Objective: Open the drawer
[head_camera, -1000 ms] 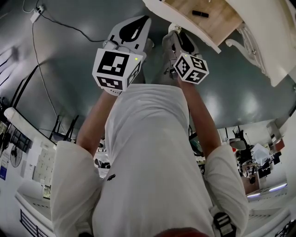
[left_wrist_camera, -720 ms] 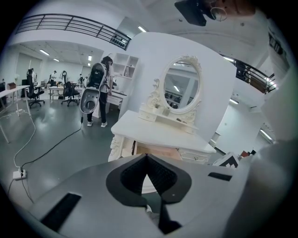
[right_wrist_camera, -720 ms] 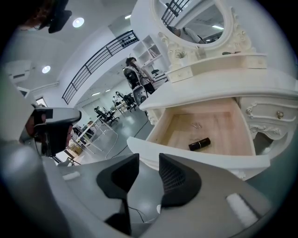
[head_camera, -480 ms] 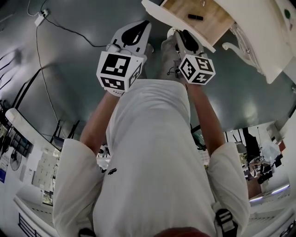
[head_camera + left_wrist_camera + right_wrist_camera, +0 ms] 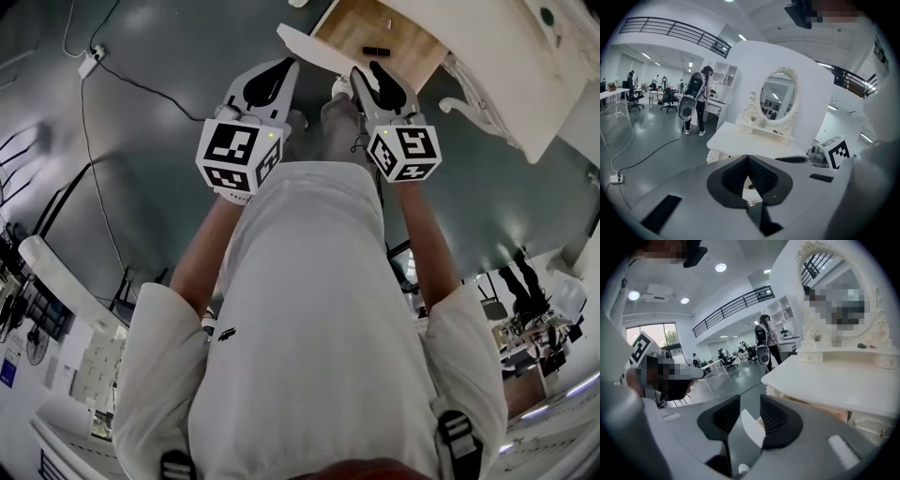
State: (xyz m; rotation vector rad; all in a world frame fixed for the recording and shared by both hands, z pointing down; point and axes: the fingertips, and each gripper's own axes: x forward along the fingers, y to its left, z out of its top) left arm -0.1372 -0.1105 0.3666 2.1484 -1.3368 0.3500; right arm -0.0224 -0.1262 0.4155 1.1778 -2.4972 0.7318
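Wooden drawer (image 5: 375, 42) pulled out; left claw (image 5: 291, 63) closed, right claw (image 5: 366, 71) open, empty, near front edge (image 5: 311, 52).

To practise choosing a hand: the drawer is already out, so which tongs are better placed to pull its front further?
Right, probably. The right tongs hang at the drawer front with jaws apart, its white edge seen between them. The left tongs are shut and off to its side.
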